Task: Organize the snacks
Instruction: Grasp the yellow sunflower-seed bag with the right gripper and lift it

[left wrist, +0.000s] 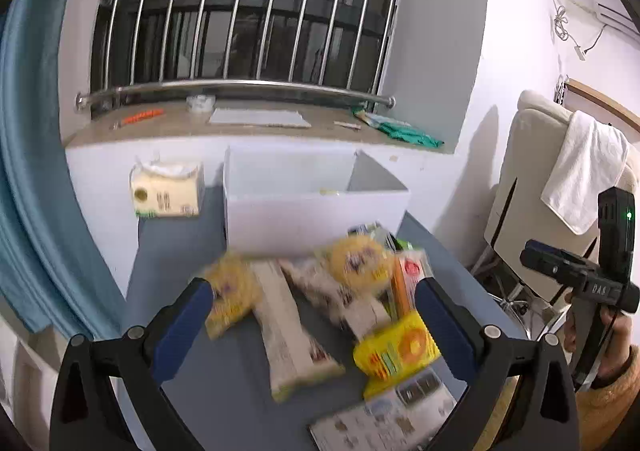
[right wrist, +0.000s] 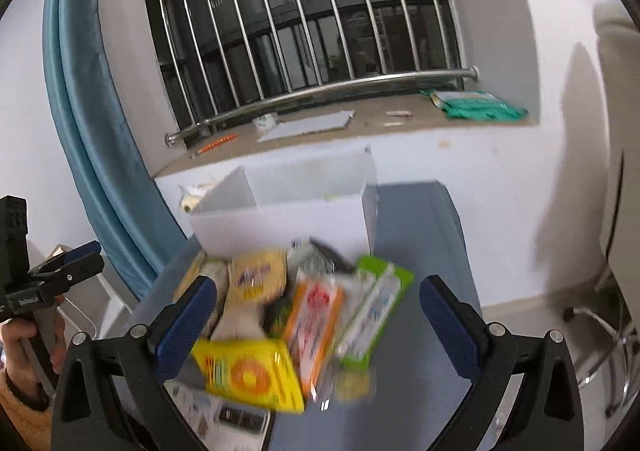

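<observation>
Left wrist view: left gripper (left wrist: 312, 305) held above the blue-grey tabletop (left wrist: 232, 383), blue-padded fingers (left wrist: 182, 325) spread wide, nothing between them. Below lies a loose pile of snacks, motion-blurred: long cream wrapped snack pack (left wrist: 290, 335), round yellow bag (left wrist: 360, 265), orange-and-white packet (left wrist: 408, 277), bright yellow packet with an orange ring print (left wrist: 396, 353). A printed leaflet (left wrist: 384, 417) lies nearest the camera. Behind the pile stands an open white rectangular storage box (left wrist: 312, 211); little shows inside it. A tissue pack (left wrist: 166, 191) sits left of the box, apart from it. The right gripper (left wrist: 580, 275) appears at the right edge in a hand (left wrist: 608, 351); whether its fingers are parted I cannot tell here.

Right wrist view: the right gripper's blue fingers (right wrist: 448, 327) spread wide and empty over the same pile. Green-edged white carton (right wrist: 376, 315) lies rightmost, touching the orange-and-white packet. The left gripper shows at the left edge.
</observation>
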`<state>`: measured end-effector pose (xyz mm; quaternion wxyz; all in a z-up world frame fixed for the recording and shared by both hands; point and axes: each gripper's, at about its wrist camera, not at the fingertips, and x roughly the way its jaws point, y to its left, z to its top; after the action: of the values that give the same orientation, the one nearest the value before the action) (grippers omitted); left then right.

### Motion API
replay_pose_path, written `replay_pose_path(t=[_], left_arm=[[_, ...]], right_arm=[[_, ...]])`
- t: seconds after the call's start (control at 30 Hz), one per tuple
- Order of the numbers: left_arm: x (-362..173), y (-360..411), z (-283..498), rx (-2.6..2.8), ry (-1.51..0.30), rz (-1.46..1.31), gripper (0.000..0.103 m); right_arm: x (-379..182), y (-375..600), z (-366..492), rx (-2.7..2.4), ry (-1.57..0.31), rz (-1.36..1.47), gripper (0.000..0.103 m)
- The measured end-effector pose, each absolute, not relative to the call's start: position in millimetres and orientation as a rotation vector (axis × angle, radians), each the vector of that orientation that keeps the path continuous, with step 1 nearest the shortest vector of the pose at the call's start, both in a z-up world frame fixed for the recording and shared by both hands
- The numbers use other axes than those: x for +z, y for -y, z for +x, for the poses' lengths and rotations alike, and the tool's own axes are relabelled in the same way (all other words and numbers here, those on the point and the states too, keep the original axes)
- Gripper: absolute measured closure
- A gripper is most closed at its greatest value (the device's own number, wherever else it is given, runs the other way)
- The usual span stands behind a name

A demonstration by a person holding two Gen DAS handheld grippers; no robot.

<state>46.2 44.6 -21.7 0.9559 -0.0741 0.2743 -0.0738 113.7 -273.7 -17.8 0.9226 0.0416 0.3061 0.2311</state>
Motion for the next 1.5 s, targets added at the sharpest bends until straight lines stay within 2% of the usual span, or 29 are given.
replay_pose_path(t=[0.3,0.53,0.83,1.1,1.2,1.27,1.33,1.37,1.43,1.5], left_arm=[[-44,-48,19,-0.131,-0.584,-0.201,0.0],[-51,-57,13,-0.135,-0.597,-0.202,0.0],[-64,-56,17,-0.143,-0.63,-0.199,0.0],[-72,-54,19,-0.134,-0.659,-0.188,0.0],[-74,-52,20,-0.138,-0.662,-0.19,0.0],[-74,-51,20,-0.14,-0.662,-0.185,0.0],[-74,-49,21,-0.144,-0.667,-0.18,0.0],[-74,-48,21,-0.143,-0.669,-0.175,0.0],[-75,-47,20,-0.14,-0.67,-0.167,0.0],[-75,-48,20,-0.137,-0.673,-0.167,0.0]], right_arm=[[-61,228,84,0.506,-0.712,-0.1,0.0],[-97,186,106,0.653,-0.733,-0.32,0.0],[-105,180,168,0.989,-0.84,-0.406,0.0],[-111,155,147,1.226,-0.906,-0.583,0.001],[-120,147,137,1.217,-0.919,-0.685,0.012],[-122,145,134,1.196,-0.908,-0.731,0.025],[-122,147,136,1.199,-0.917,-0.715,0.028],[-122,148,139,1.204,-0.924,-0.708,0.032],[-121,148,139,1.226,-0.938,-0.72,0.044],[-116,149,132,1.285,-0.947,-0.736,0.061]])
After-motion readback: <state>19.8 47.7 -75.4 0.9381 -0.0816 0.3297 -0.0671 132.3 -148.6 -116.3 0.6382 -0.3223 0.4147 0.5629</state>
